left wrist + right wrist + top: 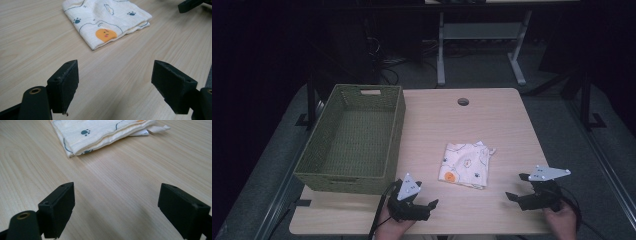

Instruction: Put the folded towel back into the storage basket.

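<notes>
Both grippers, left (424, 199) and right (518, 186), hover jaws wide apart and empty, cloth (466, 164) ahead; a shallow pinch could unfold it across the surface (492, 120).

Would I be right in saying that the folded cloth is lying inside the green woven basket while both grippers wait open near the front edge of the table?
Not quite: the folded cloth lies on the bare table, to the right of the green woven basket, as the high view shows. The rest holds: the left gripper and right gripper are both open near the front edge.
</notes>
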A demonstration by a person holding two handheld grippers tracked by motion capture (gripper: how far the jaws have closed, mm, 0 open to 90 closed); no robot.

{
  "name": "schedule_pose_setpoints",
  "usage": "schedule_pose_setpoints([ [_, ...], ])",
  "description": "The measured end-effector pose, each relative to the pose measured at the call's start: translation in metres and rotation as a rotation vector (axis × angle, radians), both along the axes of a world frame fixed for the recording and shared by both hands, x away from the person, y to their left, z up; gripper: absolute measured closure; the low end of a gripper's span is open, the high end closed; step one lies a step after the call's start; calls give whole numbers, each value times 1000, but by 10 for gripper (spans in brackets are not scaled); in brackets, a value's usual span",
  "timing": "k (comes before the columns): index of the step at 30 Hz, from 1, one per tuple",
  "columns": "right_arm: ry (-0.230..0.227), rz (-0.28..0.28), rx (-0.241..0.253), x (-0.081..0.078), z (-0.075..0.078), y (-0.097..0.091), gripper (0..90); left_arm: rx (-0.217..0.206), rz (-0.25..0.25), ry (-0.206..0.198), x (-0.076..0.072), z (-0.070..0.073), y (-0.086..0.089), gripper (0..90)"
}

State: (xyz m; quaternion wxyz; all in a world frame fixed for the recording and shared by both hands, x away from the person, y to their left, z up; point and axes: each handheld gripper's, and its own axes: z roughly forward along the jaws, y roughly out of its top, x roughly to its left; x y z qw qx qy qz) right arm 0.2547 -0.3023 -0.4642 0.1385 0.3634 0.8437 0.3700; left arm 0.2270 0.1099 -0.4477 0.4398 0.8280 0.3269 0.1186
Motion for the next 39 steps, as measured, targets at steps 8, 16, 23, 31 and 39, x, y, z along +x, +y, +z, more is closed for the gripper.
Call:
schedule_pose_setpoints([
  [8,0,0,22,0,0,0,136,-51,26,48,9,0,7,193],
  [16,1,-10,29,-1,1,-1,136,-54,18,67,16,3,4,193],
  [23,-2,-12,29,-3,2,-1,136,-3,-44,63,19,9,-16,195],
  [31,-8,-13,40,-3,2,-3,136,15,-89,80,31,17,-27,236],
  [39,-9,-11,59,-3,2,-3,136,30,-111,77,43,29,-42,240],
])
